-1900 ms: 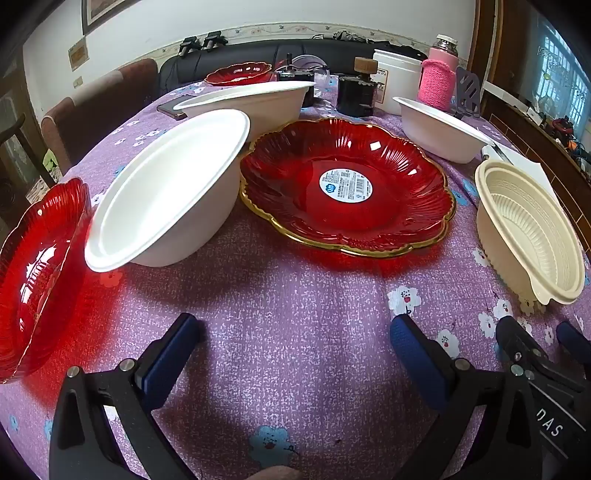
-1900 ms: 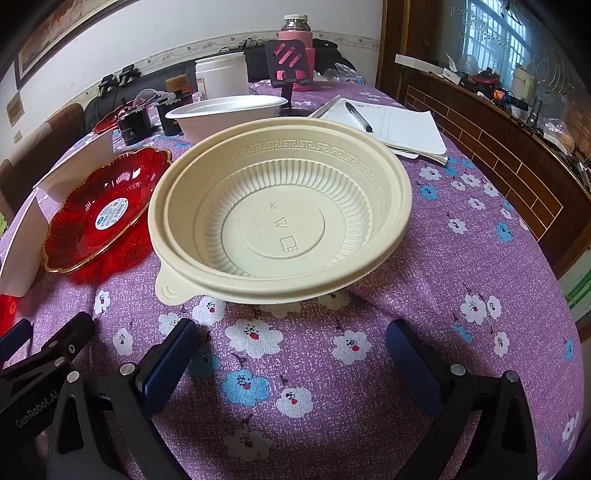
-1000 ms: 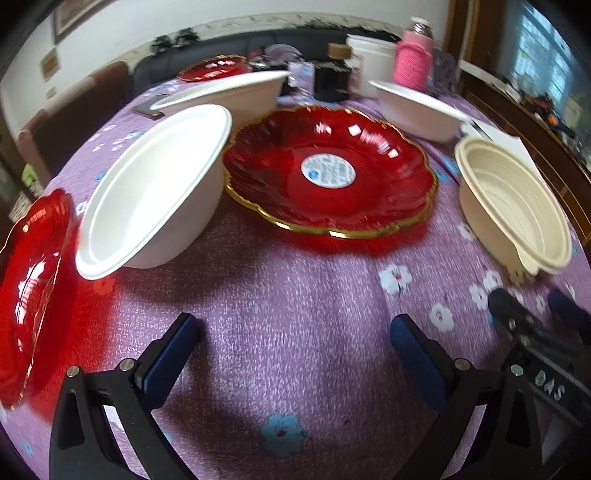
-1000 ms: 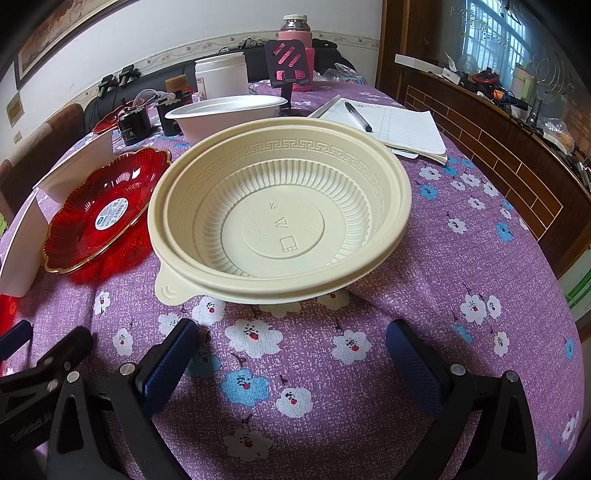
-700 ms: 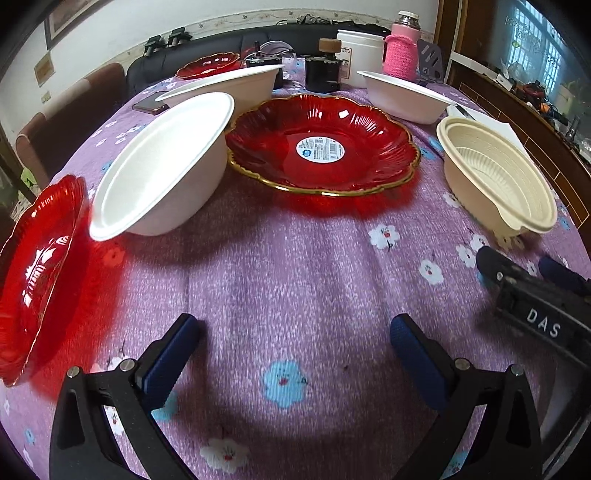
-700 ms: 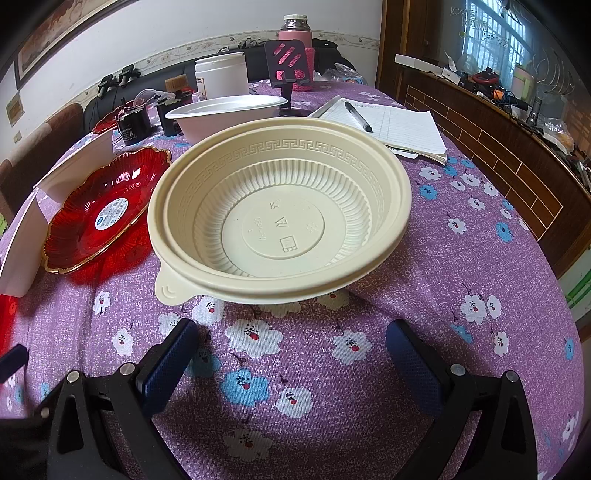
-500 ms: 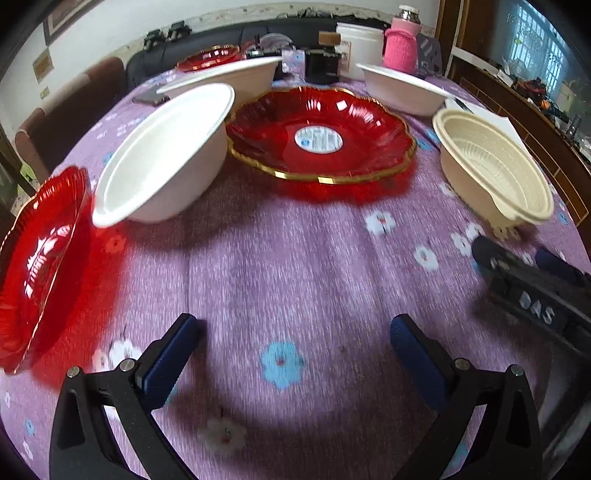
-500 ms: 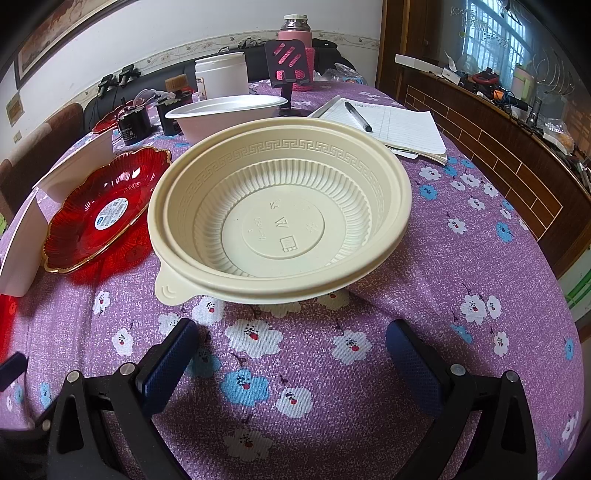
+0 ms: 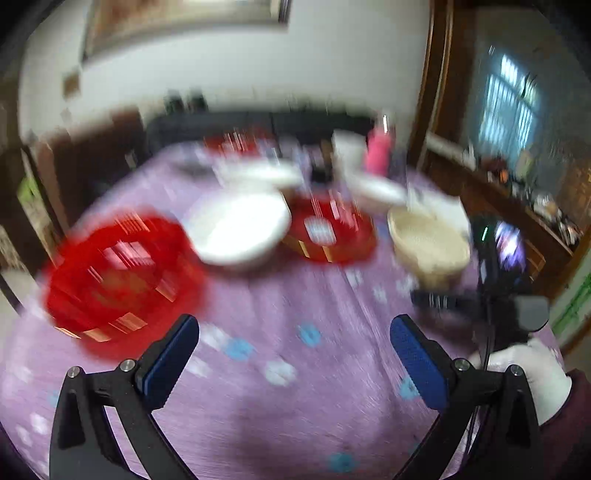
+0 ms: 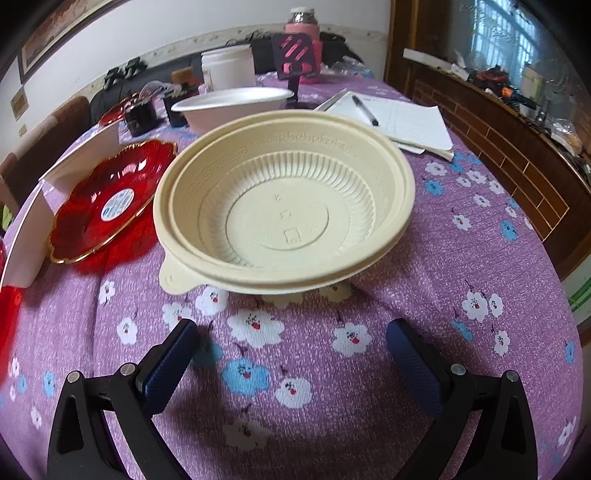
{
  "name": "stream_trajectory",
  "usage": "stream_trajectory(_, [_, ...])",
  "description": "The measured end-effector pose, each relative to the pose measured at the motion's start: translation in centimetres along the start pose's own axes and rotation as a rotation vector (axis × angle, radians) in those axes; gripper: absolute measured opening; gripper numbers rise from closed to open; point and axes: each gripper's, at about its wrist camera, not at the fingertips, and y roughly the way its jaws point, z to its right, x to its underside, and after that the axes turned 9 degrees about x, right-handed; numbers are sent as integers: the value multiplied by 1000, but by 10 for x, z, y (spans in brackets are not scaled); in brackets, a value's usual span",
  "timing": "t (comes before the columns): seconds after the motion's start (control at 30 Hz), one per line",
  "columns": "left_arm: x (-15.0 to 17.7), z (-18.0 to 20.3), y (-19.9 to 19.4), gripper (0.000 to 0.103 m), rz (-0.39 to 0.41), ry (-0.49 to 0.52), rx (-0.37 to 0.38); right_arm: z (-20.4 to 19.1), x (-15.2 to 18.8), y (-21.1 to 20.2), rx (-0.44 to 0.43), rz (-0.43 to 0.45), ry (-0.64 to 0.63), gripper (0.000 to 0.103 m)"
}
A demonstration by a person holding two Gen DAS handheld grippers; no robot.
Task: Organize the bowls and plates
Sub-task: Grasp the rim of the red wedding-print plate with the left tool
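The left wrist view is blurred by motion. My left gripper (image 9: 295, 343) is open and empty, high above the purple cloth. Below it are a red plate (image 9: 122, 277) at the left, a white bowl (image 9: 240, 229), a second red plate (image 9: 328, 232) and a cream bowl (image 9: 428, 240). My right gripper (image 10: 291, 350) is open and empty, low over the cloth just in front of the cream bowl (image 10: 284, 218). The red plate with a sticker (image 10: 110, 203) lies left of that bowl. A white bowl (image 10: 236, 107) stands behind it.
A notebook with a pen (image 10: 399, 118) lies at the back right. A white tub (image 10: 229, 70), a pink-sleeved bottle (image 10: 303, 22) and dark jars (image 10: 144, 110) stand at the far edge. A wooden sideboard (image 10: 517, 122) runs along the right. The right hand-held unit (image 9: 502, 280) shows in the left wrist view.
My left gripper has pulled back and risen fast, so the plates and bowls look smaller and farther. It no longer shows in the right wrist view. The right gripper has not moved.
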Motion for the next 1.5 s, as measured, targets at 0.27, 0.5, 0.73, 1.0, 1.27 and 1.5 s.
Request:
stream_trajectory(0.27, [-21, -71, -69, 103, 114, -148, -100, -2, 0, -1, -8, -57, -27, 102])
stream_trajectory(0.5, [-27, -145, -138, 103, 318, -203, -247, -23, 9, -67, -69, 83, -56, 91])
stream_trajectory(0.73, [-30, -223, -108, 103, 123, -344, -286, -106, 14, -118, -375, 163, -130, 92])
stream_trajectory(1.0, [-39, -281, -58, 103, -48, -420, -190, -204, 14, -104, -553, 12, -231, 82])
stream_trajectory(1.27, [-48, -317, 24, 103, -194, -503, -98, -254, 5, -84, -591, -123, -173, 68])
stream_trajectory(1.5, [-44, -311, 54, 91, -243, -488, -84, -278, 6, -74, -576, -175, -193, 47])
